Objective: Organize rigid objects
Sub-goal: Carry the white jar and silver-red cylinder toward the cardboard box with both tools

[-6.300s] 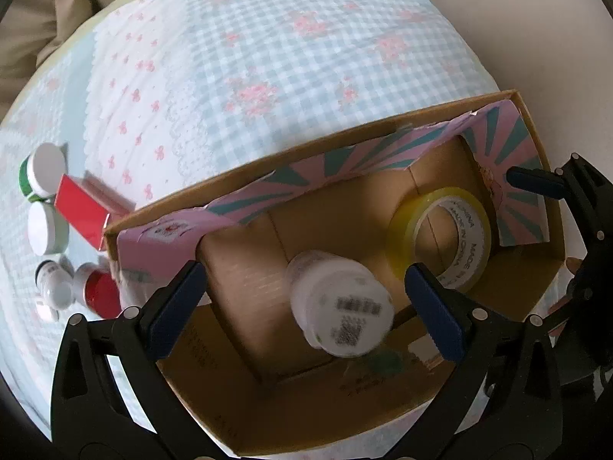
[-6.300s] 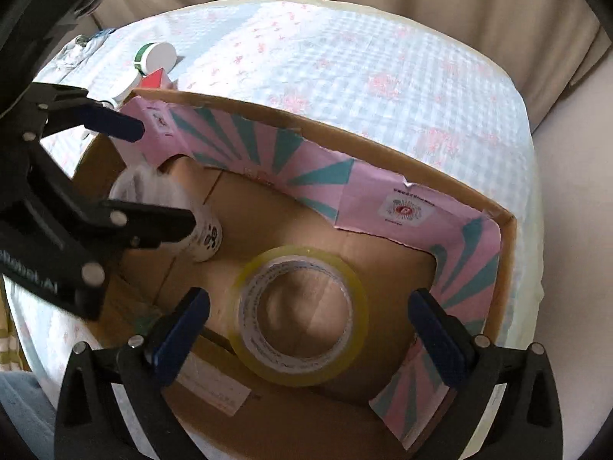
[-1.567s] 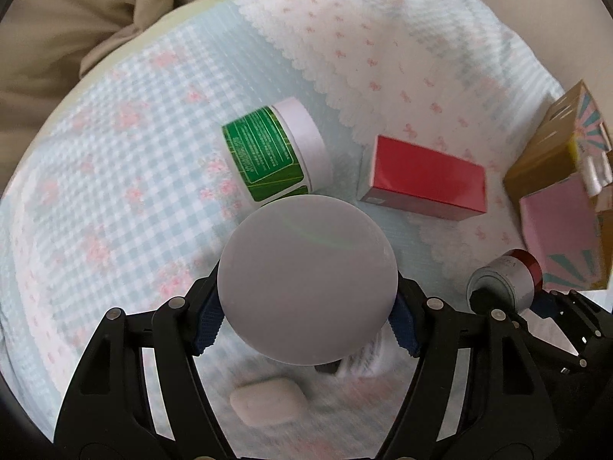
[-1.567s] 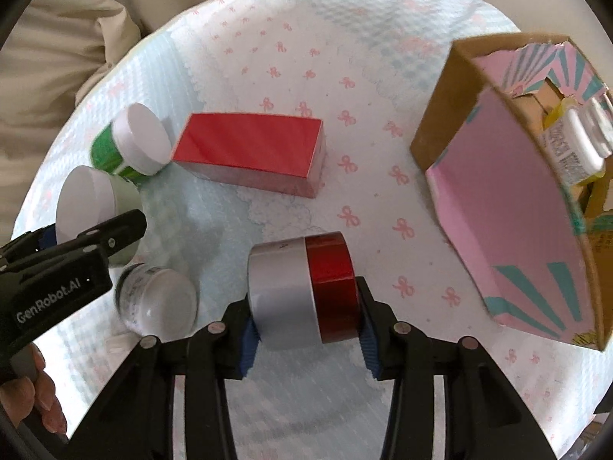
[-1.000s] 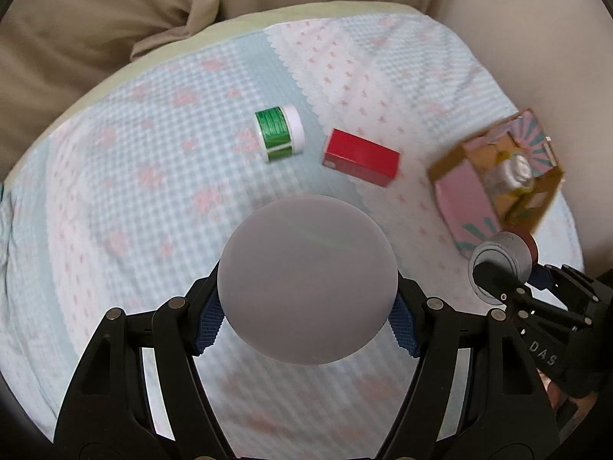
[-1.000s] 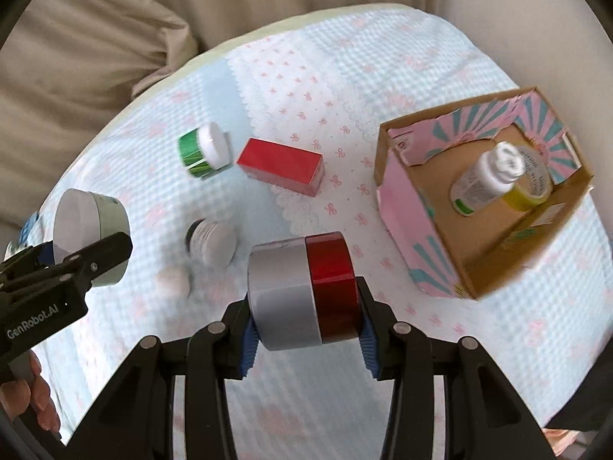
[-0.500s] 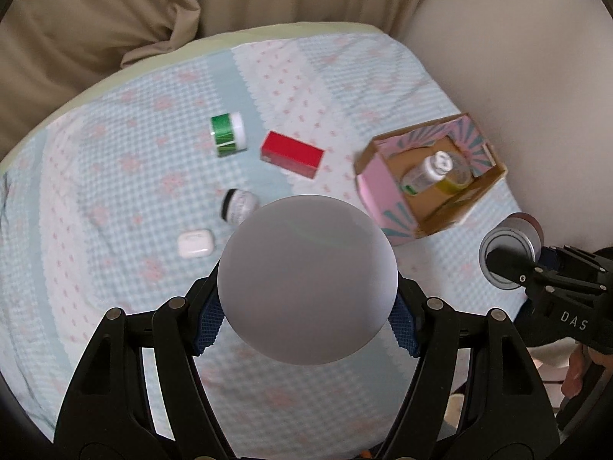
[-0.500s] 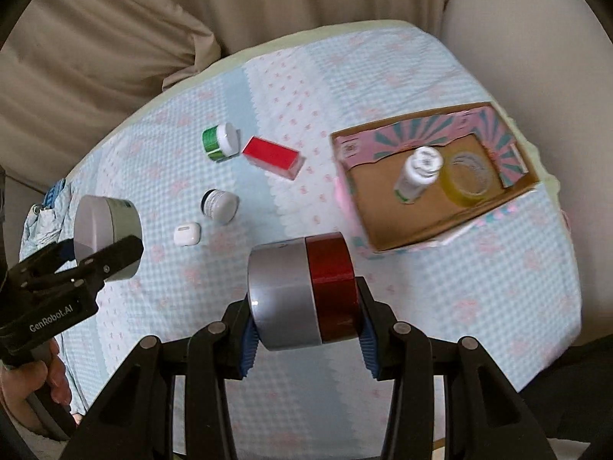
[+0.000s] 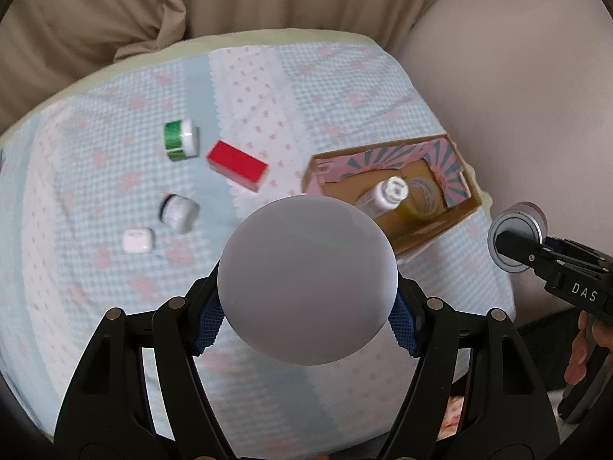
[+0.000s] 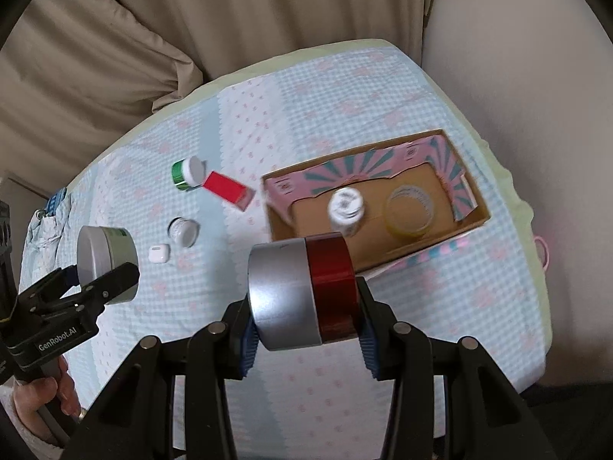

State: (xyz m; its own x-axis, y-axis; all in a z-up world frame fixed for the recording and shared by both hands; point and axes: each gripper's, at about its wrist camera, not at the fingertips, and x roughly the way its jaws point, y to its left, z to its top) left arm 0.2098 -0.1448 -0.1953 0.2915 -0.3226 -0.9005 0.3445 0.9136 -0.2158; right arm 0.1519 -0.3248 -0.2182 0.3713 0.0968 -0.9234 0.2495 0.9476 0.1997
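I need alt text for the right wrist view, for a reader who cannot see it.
The right tool grips a red and silver round tin above a bed with a blue checked cover. Beyond it, an open cardboard box holds a white bottle and a yellow tape roll. At left, the left tool holds a white-lidded jar.

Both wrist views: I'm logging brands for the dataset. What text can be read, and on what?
"GenRobot.AI": on the left tool's body, right wrist view.
"DAS": on the right tool's body, left wrist view.
Labels on the white bottle, tape roll, green jar and small jar: too blurred.
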